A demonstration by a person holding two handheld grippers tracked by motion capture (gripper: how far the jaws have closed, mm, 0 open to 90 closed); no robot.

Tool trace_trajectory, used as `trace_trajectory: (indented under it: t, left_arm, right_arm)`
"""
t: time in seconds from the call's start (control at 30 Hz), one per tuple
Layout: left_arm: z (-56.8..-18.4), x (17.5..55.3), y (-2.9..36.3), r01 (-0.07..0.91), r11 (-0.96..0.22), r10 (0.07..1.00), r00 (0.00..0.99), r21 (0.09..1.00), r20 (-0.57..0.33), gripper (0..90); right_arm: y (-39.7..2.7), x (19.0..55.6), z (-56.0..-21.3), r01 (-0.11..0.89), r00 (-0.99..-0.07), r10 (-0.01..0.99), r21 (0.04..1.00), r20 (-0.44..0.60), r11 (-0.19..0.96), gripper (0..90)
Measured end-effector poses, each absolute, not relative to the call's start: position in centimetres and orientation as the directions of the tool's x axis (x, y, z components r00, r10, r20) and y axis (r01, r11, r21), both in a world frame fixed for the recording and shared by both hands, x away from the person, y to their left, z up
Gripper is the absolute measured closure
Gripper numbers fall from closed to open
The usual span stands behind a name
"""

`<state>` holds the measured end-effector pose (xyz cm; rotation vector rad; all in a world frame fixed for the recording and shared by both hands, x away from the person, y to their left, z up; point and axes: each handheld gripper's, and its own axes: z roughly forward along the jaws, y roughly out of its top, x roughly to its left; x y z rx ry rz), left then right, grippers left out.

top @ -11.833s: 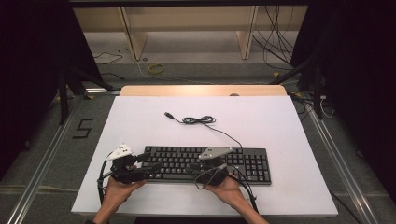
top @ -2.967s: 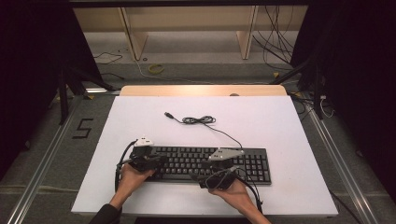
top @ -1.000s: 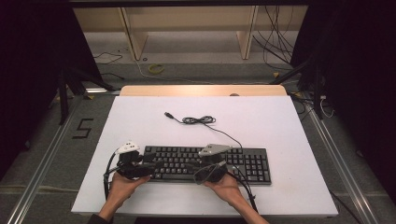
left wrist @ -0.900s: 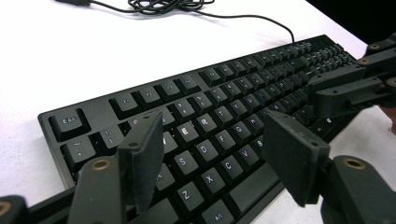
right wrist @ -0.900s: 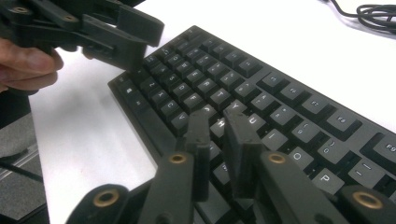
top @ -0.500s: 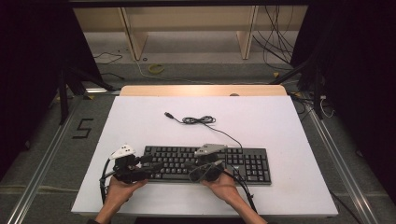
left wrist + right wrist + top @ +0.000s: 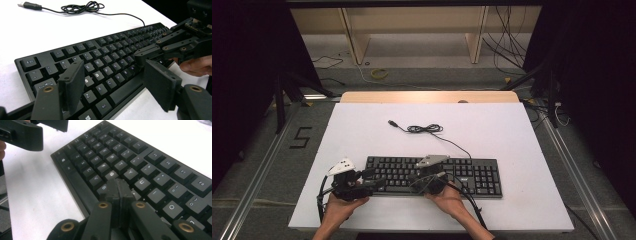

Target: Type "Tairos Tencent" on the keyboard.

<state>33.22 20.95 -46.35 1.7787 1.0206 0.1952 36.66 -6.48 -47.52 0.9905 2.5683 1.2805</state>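
The left claw [image 7: 371,182] hangs over the left end of the keyboard [image 7: 472,176], its two black pads spread well apart with nothing clamped between them; they have just been opening a little wider. In the left gripper view the left claw [image 7: 112,82] has its pads on either side of the lower-left letter keys, the S, D, X and C keys showing in the gap between them and the space bar just beyond its far pad. The right claw [image 7: 412,176] sits over the middle of the keyboard with its pads pressed flat together, holding nothing, having just finished closing. In the right gripper view the right claw [image 7: 117,186] has its joined tip right over the keys just below the G key, near B; whether it presses on a key I cannot tell. The right claw [image 7: 141,53] is also in the left gripper view, just beyond and to the right of the left claw's far pad. The keyboard lies flat on the white tabletop [image 7: 362,130] directly under both claws, near the person's edge. Its cable [image 7: 427,129] runs from the back of the keyboard away from both claws and lies in a loose coil on the tabletop, well apart from them, ending in a plug [image 7: 393,123].
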Motion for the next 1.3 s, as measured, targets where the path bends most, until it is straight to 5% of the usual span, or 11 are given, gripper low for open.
trace_trajectory:
  t: [1.3]
  left_arm:
    - [-46.5, 33.2, 20.9, 0.537, -0.124, 0.719, 0.628, 0.834, -0.298, 32.6]
  right_arm:
    - [-6.5, 36.6, -47.8, 0.525, -0.773, 0.597, 0.745, 0.215, 0.412, 85.3]
